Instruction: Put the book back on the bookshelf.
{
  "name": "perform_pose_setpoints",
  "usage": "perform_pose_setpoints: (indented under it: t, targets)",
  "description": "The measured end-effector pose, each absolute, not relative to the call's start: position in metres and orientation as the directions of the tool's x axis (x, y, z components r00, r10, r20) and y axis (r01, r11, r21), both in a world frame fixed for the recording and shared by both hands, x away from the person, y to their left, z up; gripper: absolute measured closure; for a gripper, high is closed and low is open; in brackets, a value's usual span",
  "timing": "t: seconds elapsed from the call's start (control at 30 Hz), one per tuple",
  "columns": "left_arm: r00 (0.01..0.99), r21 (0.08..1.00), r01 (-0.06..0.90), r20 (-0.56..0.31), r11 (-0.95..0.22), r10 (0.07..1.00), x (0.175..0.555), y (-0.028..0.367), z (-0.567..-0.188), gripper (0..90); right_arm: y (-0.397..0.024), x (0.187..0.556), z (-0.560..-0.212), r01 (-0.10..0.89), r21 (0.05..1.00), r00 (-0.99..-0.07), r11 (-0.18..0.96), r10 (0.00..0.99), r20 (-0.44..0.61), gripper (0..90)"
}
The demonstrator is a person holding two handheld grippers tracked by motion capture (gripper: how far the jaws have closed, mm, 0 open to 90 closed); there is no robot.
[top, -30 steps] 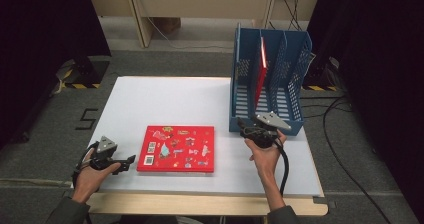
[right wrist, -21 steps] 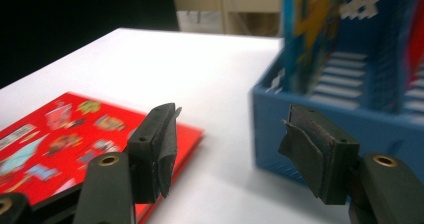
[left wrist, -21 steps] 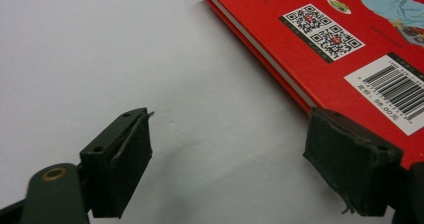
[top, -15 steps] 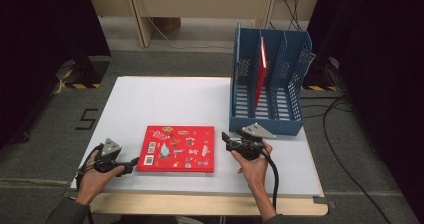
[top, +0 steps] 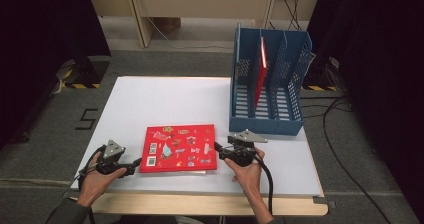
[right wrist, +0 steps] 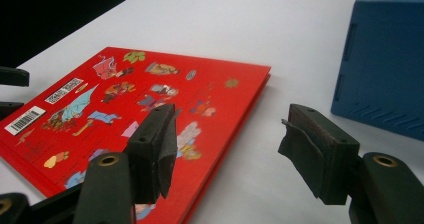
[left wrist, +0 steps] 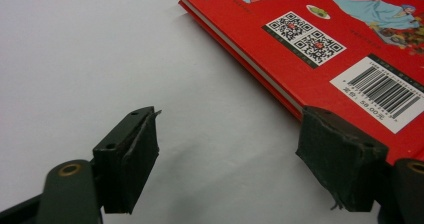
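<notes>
- Red book (top: 178, 148): flat on white table (top: 165, 99), near edge, centre; back cover up w/ barcode + QR code (left wrist: 304, 38) toward its left end. Not gripped by either tool.
- 2nd red book (top: 260, 74): upright in blue rack (top: 267, 119), middle slot; rack sits far right on table.
- L gripper (top: 134, 162): near left, just off book's left edge; jaws released, wide apart. In left gripper view, one jaw over bare table, other level w/ book's near corner; nothing between them.
- R gripper (top: 218, 147): at book's right edge, jaws released. In right gripper view, one jaw overlaps cover, other over bare table, so edge lies roughly between them; contact w/ cover can't be told.
- Step (est.): approach/pre-grasp on flat book, both tools closing in from opposite ends; likely bound for rack beside 2nd book.
- Next move (est.): get one jaw under an edge, other on top, then clamp. Book lies flush on table, so edge needs a pry or a slide toward near table edge; L tool can brace the far end vs. slipping.
</notes>
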State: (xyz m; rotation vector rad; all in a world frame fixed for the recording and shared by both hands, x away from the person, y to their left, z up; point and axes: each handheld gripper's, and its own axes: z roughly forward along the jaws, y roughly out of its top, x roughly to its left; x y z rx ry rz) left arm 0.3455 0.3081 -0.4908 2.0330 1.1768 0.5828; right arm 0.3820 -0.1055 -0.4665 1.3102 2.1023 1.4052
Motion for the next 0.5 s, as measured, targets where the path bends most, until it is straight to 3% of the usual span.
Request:
perform_pose_setpoints:
  t: [0.5]
  targets:
    - [0.536, 0.766, 0.523, 0.046, -0.374, 0.843, 0.341, 0.284, -0.491, 19.1, -0.1, 0.387, -0.478, 0.587, 0.799, -0.535, 0.131, 0.803, 0.261, 38.0]
